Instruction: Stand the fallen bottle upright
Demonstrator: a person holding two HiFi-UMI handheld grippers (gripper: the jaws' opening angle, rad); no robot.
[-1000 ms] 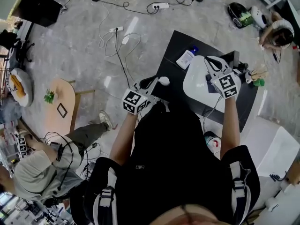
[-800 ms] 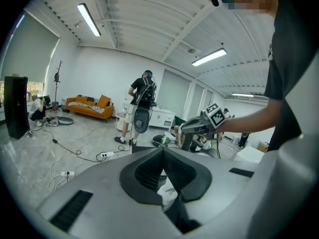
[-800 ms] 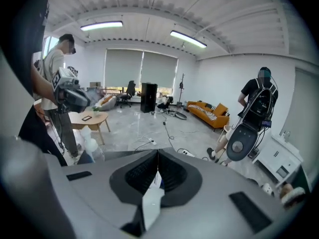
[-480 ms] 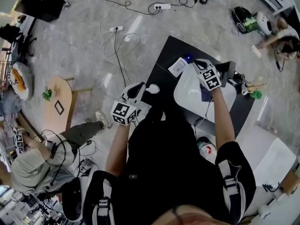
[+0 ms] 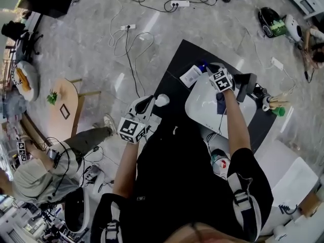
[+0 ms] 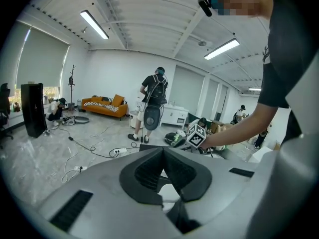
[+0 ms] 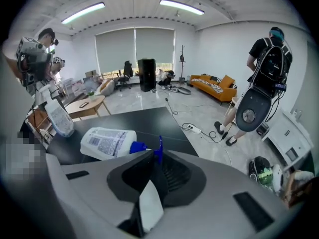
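Observation:
The fallen bottle (image 5: 191, 75) is white with a printed label and lies on its side at the far left corner of the black table (image 5: 174, 82). In the right gripper view the bottle (image 7: 107, 142) points its blue pump head (image 7: 144, 146) at me. My right gripper (image 5: 208, 70) hangs just over that pump end, and its jaws (image 7: 155, 156) look shut, with the blue nozzle standing right at their tips. My left gripper (image 5: 151, 101) is shut and empty off the table's left edge, and it (image 6: 163, 153) faces across the room.
A large white domed object (image 5: 205, 105) lies on the table under my right arm, with a black device (image 5: 245, 84) beside it. A white labelled container (image 7: 59, 117) stands at the table's left edge. Cables (image 5: 126, 39) trail across the floor. A person (image 5: 45, 178) sits at lower left.
My right gripper has come down and left from above the white domed object to the bottle's pump end. The left gripper has drifted slightly down and left.

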